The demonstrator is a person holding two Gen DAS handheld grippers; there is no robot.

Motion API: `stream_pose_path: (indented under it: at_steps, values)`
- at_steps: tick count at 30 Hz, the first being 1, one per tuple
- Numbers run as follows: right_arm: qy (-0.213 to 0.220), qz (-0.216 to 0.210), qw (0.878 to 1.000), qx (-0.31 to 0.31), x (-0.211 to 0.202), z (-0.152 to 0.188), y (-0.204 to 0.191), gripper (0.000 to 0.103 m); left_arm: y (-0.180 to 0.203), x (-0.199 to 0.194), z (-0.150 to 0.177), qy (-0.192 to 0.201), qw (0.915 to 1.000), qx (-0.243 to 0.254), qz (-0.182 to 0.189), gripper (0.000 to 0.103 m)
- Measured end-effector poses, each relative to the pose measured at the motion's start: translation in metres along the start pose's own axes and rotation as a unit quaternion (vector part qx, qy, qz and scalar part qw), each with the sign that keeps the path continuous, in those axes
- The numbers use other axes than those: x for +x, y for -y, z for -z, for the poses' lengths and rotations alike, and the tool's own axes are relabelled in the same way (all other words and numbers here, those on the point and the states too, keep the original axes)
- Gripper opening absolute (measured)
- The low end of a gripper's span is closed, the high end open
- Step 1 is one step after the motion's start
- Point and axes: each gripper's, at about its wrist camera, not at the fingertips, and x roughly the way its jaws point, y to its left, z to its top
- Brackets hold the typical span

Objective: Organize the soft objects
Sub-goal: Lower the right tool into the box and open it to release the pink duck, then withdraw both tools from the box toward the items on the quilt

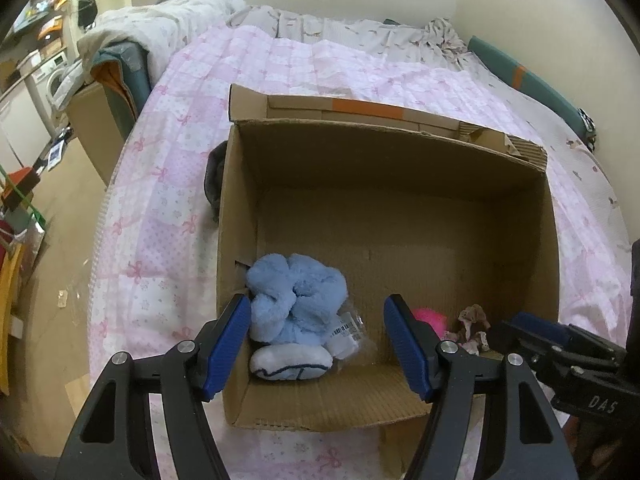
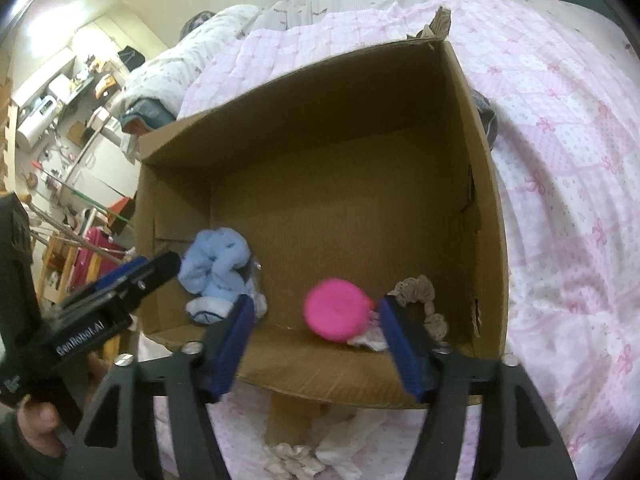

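Blue-padded fingers of the left gripper fill the near edge of the left wrist view, spread wide with nothing between the pads. They hover over the near wall of an open cardboard box that sits on a pink quilt.

Left to right on the box floor:
- At 7 o'clock, a fluffy blue plush lies against the left wall. A white sock with a dark line touches its near side, and a crinkled clear wrapper with a barcode label lies just beside both.
- At 5 o'clock, a pink ball shows partly behind the right finger.
- Just right of the ball, a beige scrunchie rests near the right wall.

At 3 to 4 o'clock in this view the right gripper enters edge-on.

Right wrist view, same order:
- The left gripper reaches in at 9 o'clock, its tip near the plush.
- The sock lies at the near wall.
- The right gripper is spread wide and empty above the near wall.
- The ball lies between its fingers on the floor.
- The scrunchie lies at the right finger's tip.
- White cloth lies on the quilt at 6 o'clock, outside the box.
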Motion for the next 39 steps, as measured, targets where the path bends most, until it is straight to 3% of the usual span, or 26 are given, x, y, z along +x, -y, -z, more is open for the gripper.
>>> stream_pose_path:
  at_steps: [5, 9, 23, 39]
  values:
    - [0.007, 0.001, 1.0, 0.004, -0.005, 0.0, -0.001, 0.073, -0.002, -0.006, 0.003, 0.003, 1.0, -0.001, -0.002, 0.066]
    - [0.004, 0.01, 1.0, 0.004, -0.006, 0.004, -0.001, 0.073, -0.01, -0.012, 0.009, -0.012, 0.9995, -0.025, 0.016, 0.066]
    - [0.015, 0.027, 0.999, -0.018, -0.035, 0.025, -0.006, 0.073, -0.02, -0.048, 0.031, 0.006, 0.9996, -0.028, -0.003, 0.066]
    - [0.025, 0.031, 0.999, 0.013, -0.062, 0.055, 0.001, 0.073, -0.02, -0.068, 0.064, 0.005, 0.9995, -0.028, -0.012, 0.066]
